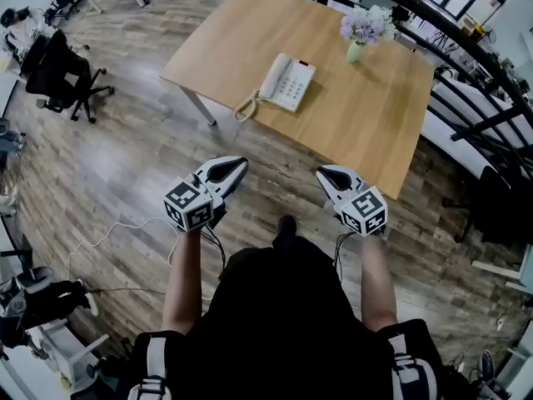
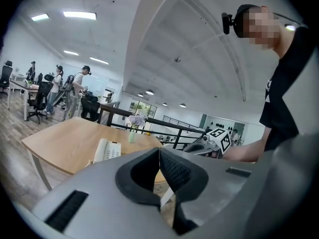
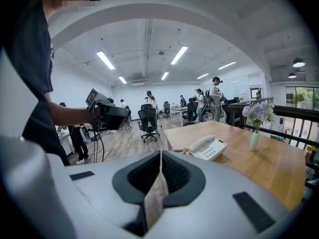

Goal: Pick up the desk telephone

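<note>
A white desk telephone [image 1: 287,82] lies on the wooden table [image 1: 366,132], near its front left edge, handset on its cradle and its coiled cord hanging off the edge. The telephone [image 2: 107,150] shows far off in the left gripper view, and the telephone [image 3: 208,148] likewise in the right gripper view. My left gripper [image 1: 241,164] and right gripper [image 1: 321,172] are both shut and empty, held side by side over the floor well short of the table.
A glass vase of pale flowers [image 1: 364,30] stands behind the telephone. Black office chairs [image 1: 62,77] stand on the wood floor at left. Dark railings [image 1: 466,65] run past the table's far right. Several people stand in the background [image 3: 214,98].
</note>
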Available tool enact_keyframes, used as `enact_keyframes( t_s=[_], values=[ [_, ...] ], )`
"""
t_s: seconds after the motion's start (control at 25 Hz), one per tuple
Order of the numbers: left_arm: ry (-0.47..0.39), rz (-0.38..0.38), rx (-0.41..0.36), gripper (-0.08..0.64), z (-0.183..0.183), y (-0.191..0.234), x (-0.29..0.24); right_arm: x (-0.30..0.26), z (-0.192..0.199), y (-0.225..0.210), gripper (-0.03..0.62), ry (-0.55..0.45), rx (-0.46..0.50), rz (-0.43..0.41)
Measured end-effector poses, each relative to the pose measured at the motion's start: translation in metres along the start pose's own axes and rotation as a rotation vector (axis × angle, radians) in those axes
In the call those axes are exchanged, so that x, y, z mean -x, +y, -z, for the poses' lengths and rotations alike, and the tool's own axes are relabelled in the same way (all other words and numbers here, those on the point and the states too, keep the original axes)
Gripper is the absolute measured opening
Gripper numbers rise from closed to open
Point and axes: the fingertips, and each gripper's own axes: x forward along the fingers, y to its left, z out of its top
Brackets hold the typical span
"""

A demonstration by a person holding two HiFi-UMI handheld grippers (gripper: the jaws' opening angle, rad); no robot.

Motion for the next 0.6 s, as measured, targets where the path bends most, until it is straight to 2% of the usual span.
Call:
enact_keyframes(
  t_s=[0.24,0.6],
  values=[
    [-0.001,-0.027,0.005,0.021,-0.008,0.011,-0.022,-0.007,-0.002,-0.033,0.026,-0.004,-0.001,-0.016],
    [-0.033,-0.059,0.024,0.021,-0.017,0.031,-0.039,-0.022,-0.004,-0.050,0.026,0.007,0.019,-0.048]
  ],
)
